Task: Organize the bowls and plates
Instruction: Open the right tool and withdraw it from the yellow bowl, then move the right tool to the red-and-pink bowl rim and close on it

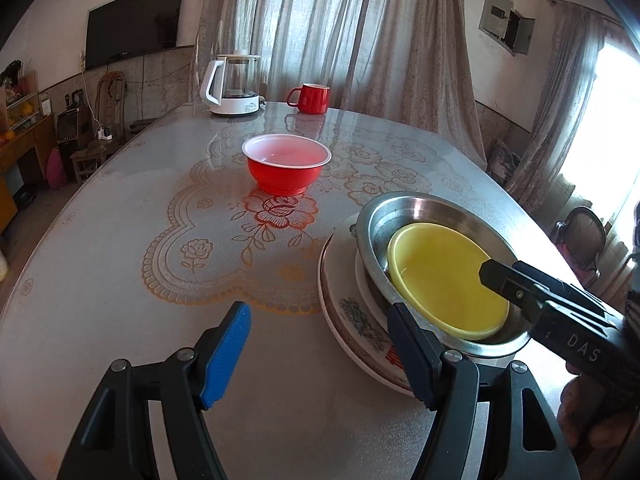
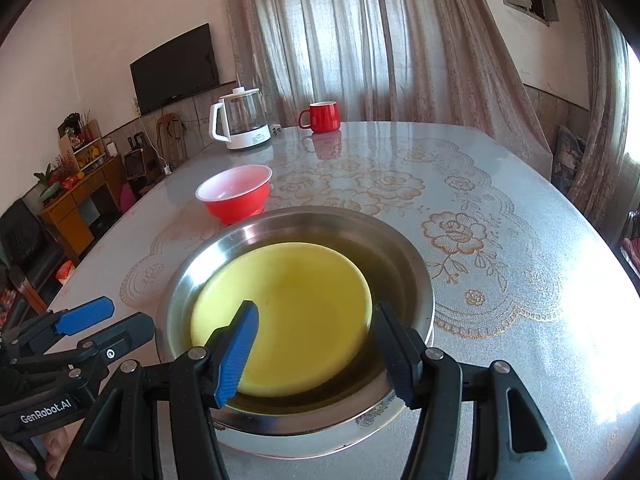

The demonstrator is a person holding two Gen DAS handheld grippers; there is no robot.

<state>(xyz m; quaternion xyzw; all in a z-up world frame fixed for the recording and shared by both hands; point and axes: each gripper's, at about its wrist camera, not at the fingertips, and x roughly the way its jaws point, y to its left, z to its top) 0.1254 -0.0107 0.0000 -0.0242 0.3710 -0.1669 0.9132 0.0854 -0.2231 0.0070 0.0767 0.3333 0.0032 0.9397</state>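
Note:
A yellow plate (image 2: 296,316) lies in a steel dish (image 2: 320,228), stacked on a floral ceramic plate (image 2: 372,416). The stack also shows in the left wrist view: yellow plate (image 1: 440,276), steel dish (image 1: 420,208), floral plate (image 1: 356,316). A red bowl (image 1: 286,164) with a white inside stands alone farther back, seen too in the right wrist view (image 2: 236,194). My right gripper (image 2: 320,348) is open just above the yellow plate's near edge, holding nothing. My left gripper (image 1: 320,354) is open and empty over the table, left of the stack.
A white-based glass kettle (image 1: 234,84) and a red mug (image 1: 310,98) stand at the table's far edge. The table (image 1: 120,264) has a glossy lace-pattern cover. Chairs and a cabinet stand beyond its left edge.

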